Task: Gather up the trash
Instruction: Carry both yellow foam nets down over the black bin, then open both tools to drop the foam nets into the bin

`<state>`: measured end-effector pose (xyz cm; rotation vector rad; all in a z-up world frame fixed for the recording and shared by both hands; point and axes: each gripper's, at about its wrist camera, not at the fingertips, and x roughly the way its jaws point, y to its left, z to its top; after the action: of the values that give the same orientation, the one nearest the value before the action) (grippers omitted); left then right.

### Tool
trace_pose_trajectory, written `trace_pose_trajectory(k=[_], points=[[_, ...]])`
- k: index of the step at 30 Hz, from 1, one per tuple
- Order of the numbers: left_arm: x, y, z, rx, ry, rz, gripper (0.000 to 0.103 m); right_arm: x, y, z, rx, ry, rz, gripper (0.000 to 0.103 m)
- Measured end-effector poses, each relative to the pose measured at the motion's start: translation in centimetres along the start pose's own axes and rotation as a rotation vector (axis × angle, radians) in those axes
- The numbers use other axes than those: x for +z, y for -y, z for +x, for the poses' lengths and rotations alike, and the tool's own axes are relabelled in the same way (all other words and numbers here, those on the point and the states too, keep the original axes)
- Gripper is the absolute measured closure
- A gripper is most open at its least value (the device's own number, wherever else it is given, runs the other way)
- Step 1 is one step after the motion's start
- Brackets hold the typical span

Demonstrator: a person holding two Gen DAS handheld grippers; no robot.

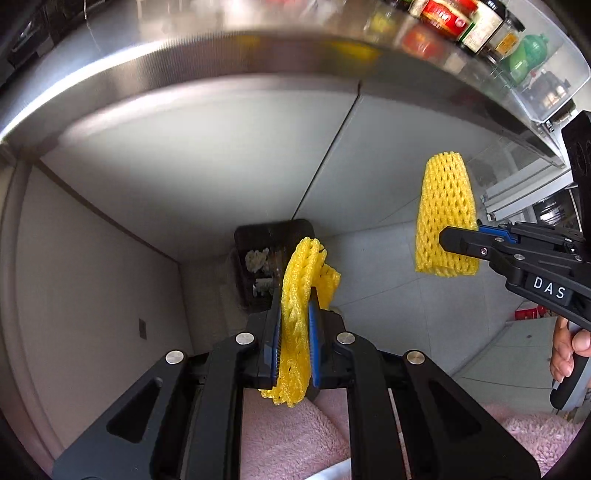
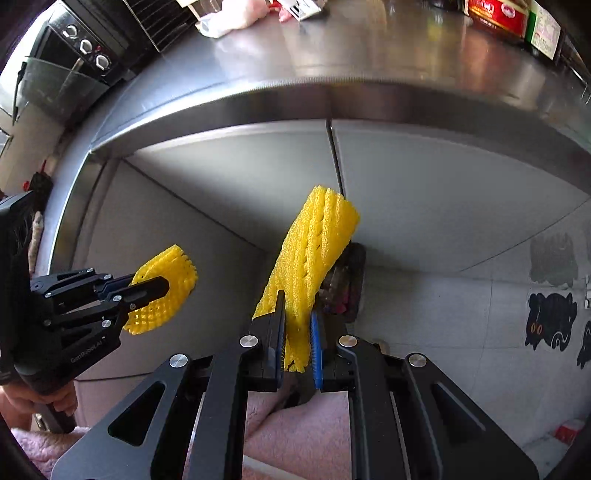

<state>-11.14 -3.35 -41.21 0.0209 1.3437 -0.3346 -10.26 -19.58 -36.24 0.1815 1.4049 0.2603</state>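
Each gripper is shut on a yellow foam fruit net. My left gripper (image 1: 295,314) pinches one folded net (image 1: 301,295) between its blue pads, held in the air above a black trash bin (image 1: 258,258) on the floor with white scraps inside. My right gripper (image 2: 298,321) pinches the other net (image 2: 314,251), which stands up past the fingertips. In the left wrist view the right gripper (image 1: 448,240) and its net (image 1: 445,218) show at the right. In the right wrist view the left gripper (image 2: 162,286) and its net (image 2: 166,288) show at the left, and the bin (image 2: 351,280) is mostly hidden behind the net.
A steel counter edge (image 1: 207,59) runs overhead with jars and bottles (image 1: 476,26) on it. An oven (image 2: 81,44) stands at the counter's left. Grey cabinet doors (image 2: 443,206) sit below. Pink fleece clothing (image 1: 295,435) shows under both grippers. Black cat stickers (image 2: 550,321) mark the floor at right.
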Motion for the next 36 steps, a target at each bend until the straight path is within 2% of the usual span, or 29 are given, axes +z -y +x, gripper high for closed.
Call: trace_pose_trajectory(k=[6,16,28,36], points=[[-0.9,-1.1,5.4,0.0,-0.065,-0.028,0.092,-0.8,1.8,4.6,-0.008,-0.062,0.05,0.09],[-0.3,-2.1,12.5,0.006,-0.106,-0.043,0.092,0.0,3.9,12.2,0.028,-0.111,0.128,0.089],[1.3,-3.5,18.7,-0.013,-0.185,-0.079,0.091,1.1,4.6,18.6,0.029,-0.2,0.185,0.088],[1.7,-3.6,19.5,-0.005,-0.199,-0.069,0.088,1.9,5.3,20.3,0.05,-0.216,0.23,0.088]])
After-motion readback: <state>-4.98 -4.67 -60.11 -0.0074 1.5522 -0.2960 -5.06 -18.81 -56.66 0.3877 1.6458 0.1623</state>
